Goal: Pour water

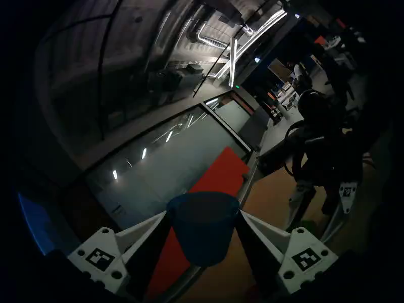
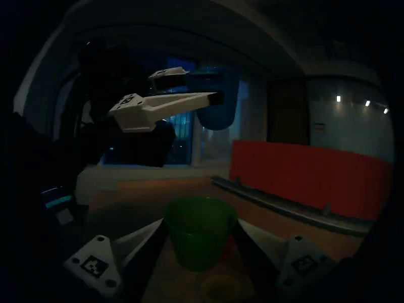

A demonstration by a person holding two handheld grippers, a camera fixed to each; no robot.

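The room is dim. My left gripper (image 1: 203, 217) is shut on a blue cup (image 1: 202, 242), held between both white fingers with its rim facing away from the camera. In the right gripper view, that same left gripper (image 2: 202, 88) carries the blue cup (image 2: 218, 103) high up, roughly upright, above and beyond the green cup. My right gripper (image 2: 200, 224) is shut on a green cup (image 2: 199, 245) low over the wooden table (image 2: 146, 194). The right gripper (image 1: 325, 217) also appears at the right of the left gripper view, with a bit of the green cup (image 1: 306, 225) between its fingers.
A red panel (image 2: 313, 174) stands along the table's far side behind a metal rail (image 2: 283, 204). Glass walls (image 1: 171, 151) with light reflections rise behind it. A person's dark shape (image 1: 320, 136) holds the grippers. Dark equipment (image 2: 136, 144) sits at the back left.
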